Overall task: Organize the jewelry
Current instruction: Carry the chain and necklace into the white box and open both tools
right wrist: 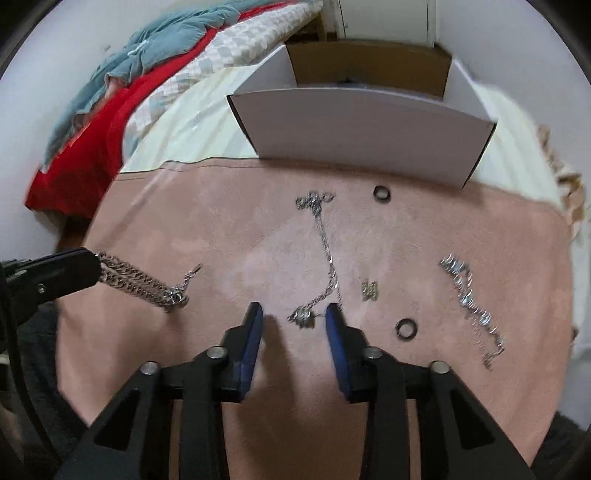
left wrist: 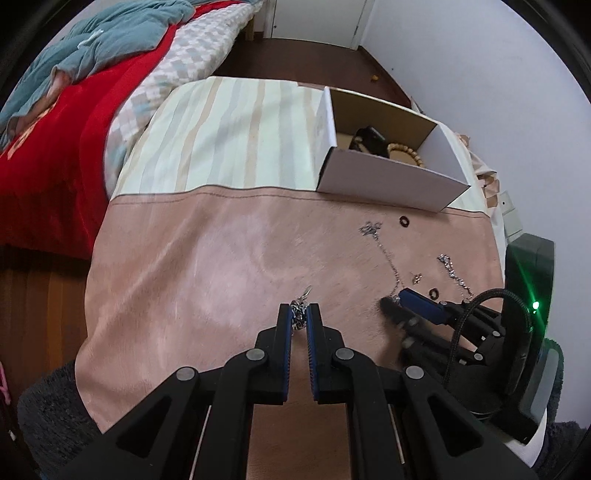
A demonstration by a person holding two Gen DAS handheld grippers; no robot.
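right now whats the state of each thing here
left tool: shut on the thick chain
thick chain: one end held, the rest trailing on the pink cloth
right tool: open, straddling the thin chain's end
thin chain: lying loose
white box: open, beads inside
two dark rings: flat on cloth

Lying rumpled at ten o'clock: a teal blanket (left wrist: 110, 40) over a red bedspread (left wrist: 55, 147), beside a checked sheet (left wrist: 192, 55). Showing at twelve o'clock, a white door (left wrist: 314, 18) above dark flooring (left wrist: 295, 59). Glowing at three o'clock, a green light (left wrist: 535, 305).
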